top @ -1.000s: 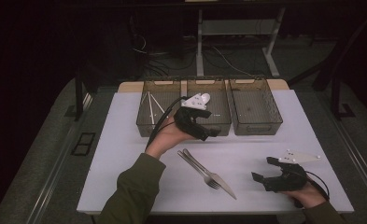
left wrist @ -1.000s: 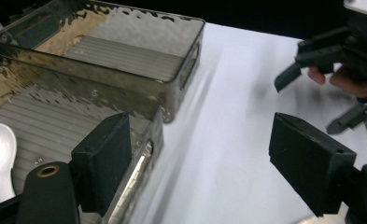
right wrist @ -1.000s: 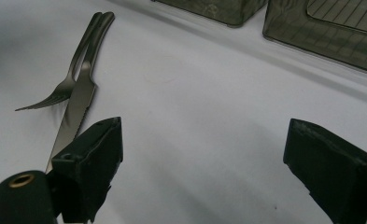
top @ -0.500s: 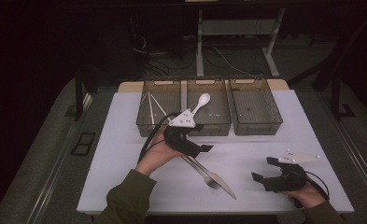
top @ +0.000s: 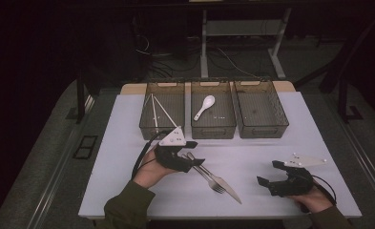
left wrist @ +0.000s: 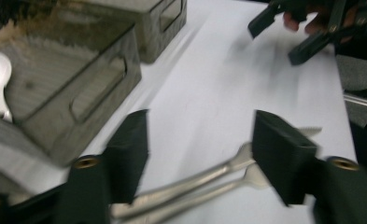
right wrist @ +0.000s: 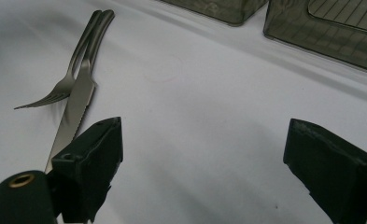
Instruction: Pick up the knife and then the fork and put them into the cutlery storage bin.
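A steel fork (top: 213, 180) and knife (top: 226, 189) lie side by side in the middle of the white table (top: 128, 181), their handles pointing toward the bins. My left gripper (top: 194, 153) is low over those handles. In the left gripper view the two handles (left wrist: 195, 184) run between its jaws (left wrist: 202, 154), which have just been closing; the pads (left wrist: 130, 156) stand clear of the metal. My right gripper (top: 268, 172) rests open at the front right with bare table between its fingers (right wrist: 204, 154). The fork (right wrist: 64, 84) and knife (right wrist: 76, 107) lie to its left.
Three smoky plastic bins stand in a row at the back. The left bin (top: 147, 126) holds chopsticks (top: 154, 112), the middle bin (top: 213, 131) holds a white spoon (top: 205, 105), and the right bin (top: 261, 131) holds nothing. A forearm in a green sleeve (top: 128, 207) comes in at the front.
My left gripper has drawn back from the middle bin, leaving the white spoon there, and has come down over the fork and knife handles. The right gripper has stayed where it was.
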A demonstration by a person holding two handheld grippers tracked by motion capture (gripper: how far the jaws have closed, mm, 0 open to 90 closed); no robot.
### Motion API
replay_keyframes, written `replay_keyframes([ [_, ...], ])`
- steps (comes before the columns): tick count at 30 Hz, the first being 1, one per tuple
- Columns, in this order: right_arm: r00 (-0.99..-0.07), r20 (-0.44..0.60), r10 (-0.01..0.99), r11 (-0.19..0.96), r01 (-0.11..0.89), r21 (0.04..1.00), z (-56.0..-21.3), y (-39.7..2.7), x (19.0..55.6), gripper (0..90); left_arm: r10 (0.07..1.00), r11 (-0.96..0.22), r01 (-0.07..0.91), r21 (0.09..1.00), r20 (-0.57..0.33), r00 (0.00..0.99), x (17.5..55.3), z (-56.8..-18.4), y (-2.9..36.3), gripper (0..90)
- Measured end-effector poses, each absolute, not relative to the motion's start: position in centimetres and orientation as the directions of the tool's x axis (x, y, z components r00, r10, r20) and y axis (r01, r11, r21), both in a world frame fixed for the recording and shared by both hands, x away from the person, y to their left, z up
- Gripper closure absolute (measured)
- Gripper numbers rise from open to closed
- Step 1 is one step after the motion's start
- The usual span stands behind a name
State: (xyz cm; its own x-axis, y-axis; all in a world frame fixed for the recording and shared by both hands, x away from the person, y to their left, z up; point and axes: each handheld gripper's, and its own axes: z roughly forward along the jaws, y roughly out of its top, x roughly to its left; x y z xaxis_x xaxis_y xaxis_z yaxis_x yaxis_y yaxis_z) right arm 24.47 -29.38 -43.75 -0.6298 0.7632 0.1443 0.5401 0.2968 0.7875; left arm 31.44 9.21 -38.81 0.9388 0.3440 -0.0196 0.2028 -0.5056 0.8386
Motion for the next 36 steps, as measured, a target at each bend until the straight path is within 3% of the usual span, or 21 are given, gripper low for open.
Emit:
replay_keyframes([
  [7, -0.627, 0.145, 0.766, 0.296, 0.543, 0.786, -43.8, -29.4, 24.5, 12.0, 0.378, -0.559, 0.235, 0.795, -0.008, 0.926, 32.8, -40.8, 9.8, 69.6],
  [15, -0.624, 0.142, 0.768, 0.299, 0.545, 0.783, -43.8, -29.4, 24.5, 12.0, 0.363, -0.631, 0.246, 0.736, -0.001, 0.932, 33.9, -42.9, 8.9, 85.6],
  [22, -0.623, 0.145, 0.768, 0.294, 0.545, 0.785, -43.8, -29.4, 24.5, 12.0, 0.328, -0.684, 0.227, 0.693, 0.015, 0.944, 33.8, -43.7, 8.2, 87.4],
  [36, -0.623, 0.144, 0.769, 0.294, 0.545, 0.785, -43.8, -29.5, 24.5, 12.0, 0.274, -0.68, 0.184, 0.71, 0.013, 0.962, 33.7, -44.2, 7.4, 89.2],
])
